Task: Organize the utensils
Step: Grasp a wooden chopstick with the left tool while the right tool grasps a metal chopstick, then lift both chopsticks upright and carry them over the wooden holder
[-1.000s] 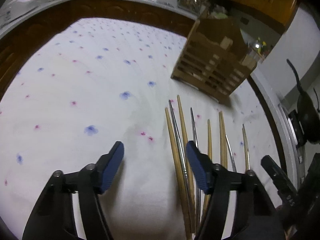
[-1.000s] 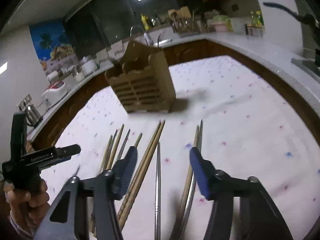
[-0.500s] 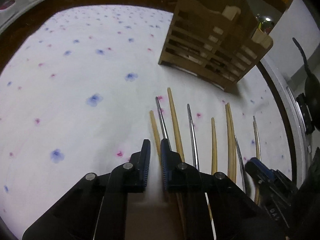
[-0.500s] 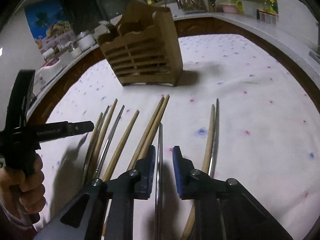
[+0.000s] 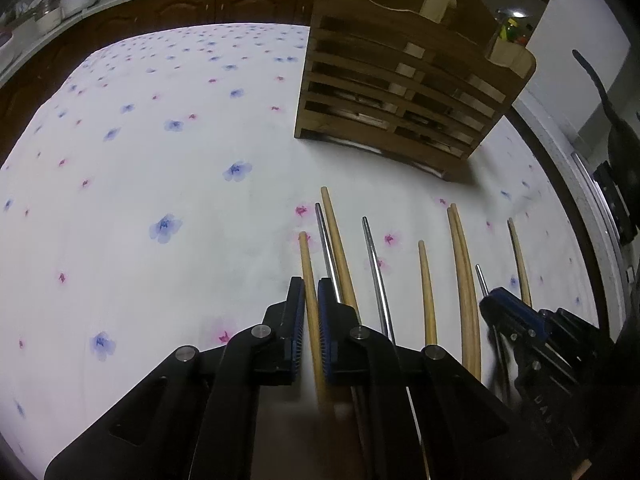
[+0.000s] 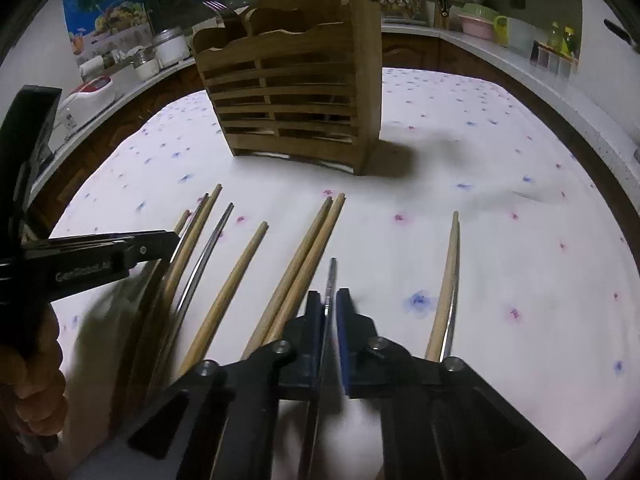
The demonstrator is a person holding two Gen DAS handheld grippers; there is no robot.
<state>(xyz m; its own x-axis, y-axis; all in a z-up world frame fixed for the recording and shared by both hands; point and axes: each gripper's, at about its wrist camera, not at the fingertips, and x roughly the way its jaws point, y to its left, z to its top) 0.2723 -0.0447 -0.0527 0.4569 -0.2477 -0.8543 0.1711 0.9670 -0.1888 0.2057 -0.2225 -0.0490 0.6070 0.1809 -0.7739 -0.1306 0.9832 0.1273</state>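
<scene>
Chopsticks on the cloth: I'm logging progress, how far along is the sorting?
Early. The wooden caddy already holds a fork. In hand: left gripper shut on a wooden chopstick, right gripper on a metal chopstick. The rest still lie on the tablecloth.

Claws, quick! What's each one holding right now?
Left claw: shut on a wooden chopstick.
Right claw: shut on a metal chopstick.

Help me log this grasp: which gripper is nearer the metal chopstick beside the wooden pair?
Right. The right gripper is shut on that metal chopstick; the left gripper clamps a wooden chopstick several sticks away.
</scene>
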